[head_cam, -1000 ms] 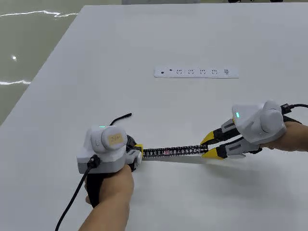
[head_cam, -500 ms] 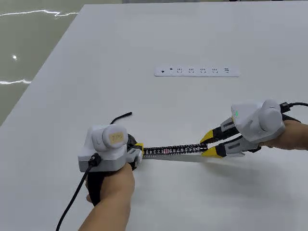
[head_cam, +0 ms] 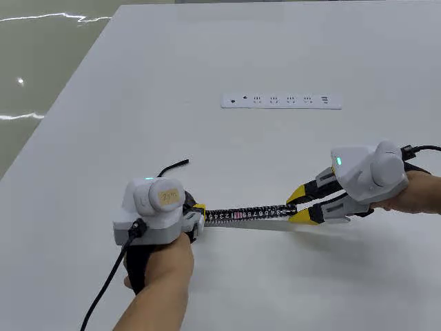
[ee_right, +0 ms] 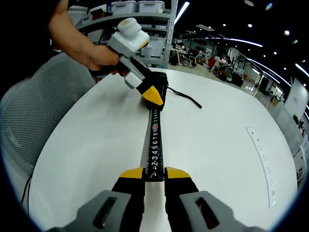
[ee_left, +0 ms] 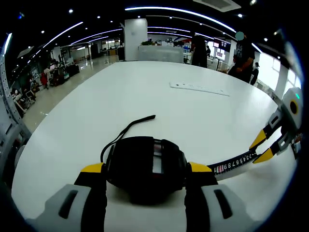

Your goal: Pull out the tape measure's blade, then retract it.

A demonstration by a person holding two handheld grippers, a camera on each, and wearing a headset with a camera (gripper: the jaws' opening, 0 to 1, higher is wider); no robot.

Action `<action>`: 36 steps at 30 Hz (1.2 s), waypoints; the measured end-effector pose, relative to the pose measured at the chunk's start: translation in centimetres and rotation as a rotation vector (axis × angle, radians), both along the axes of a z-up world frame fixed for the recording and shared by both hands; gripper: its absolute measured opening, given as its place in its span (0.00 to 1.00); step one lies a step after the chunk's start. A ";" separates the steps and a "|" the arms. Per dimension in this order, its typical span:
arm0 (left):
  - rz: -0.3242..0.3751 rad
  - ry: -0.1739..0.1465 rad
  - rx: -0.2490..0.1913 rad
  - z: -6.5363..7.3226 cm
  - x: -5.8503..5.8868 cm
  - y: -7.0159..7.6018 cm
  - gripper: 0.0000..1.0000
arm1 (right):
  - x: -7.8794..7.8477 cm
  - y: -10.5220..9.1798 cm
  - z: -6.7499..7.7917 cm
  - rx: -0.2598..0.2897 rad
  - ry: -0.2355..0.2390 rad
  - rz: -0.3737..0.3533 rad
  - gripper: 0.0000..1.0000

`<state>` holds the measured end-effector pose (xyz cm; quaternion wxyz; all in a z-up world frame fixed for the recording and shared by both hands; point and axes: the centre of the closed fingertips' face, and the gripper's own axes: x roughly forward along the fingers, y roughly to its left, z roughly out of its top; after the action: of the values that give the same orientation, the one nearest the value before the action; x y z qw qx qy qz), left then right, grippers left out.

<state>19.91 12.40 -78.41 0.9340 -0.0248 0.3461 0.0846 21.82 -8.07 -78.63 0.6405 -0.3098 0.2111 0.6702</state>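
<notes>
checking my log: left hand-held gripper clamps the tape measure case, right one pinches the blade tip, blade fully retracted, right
Not quite: the blade is pulled out, not retracted. In the head view it spans from the tape measure case in the left hand-held gripper to the right hand-held gripper pinching its tip.

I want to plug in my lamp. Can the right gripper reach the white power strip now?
Probably not yet: the right gripper is shut on the end of the blade. Nothing lies between it and the power strip, so letting go first should free it.
</notes>
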 end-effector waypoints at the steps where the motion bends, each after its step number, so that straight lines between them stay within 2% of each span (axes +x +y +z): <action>1: 0.000 0.000 -0.001 0.0 0.0 0.0 0.62 | 0.0 0.0 0.0 0.000 0.000 -0.001 0.14; 7: -0.002 -0.002 -0.004 -0.4 0.3 0.3 0.62 | 0.2 0.0 -0.2 -0.003 -0.005 0.000 0.14; 23: -0.004 -0.001 -0.007 0.2 -0.2 0.0 0.62 | 0.2 0.3 -0.5 -0.012 -0.011 0.005 0.14; 28: -0.004 0.000 -0.007 -0.2 0.2 0.4 0.62 | 0.2 0.5 -0.5 -0.014 -0.011 0.006 0.14; 36: -0.005 0.001 -0.007 0.0 0.1 0.1 0.62 | 0.1 0.6 -0.4 -0.014 -0.008 0.005 0.14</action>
<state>19.96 12.49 -78.40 0.9340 -0.0272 0.3468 0.0811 21.91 -7.43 -79.06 0.6374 -0.3177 0.2122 0.6691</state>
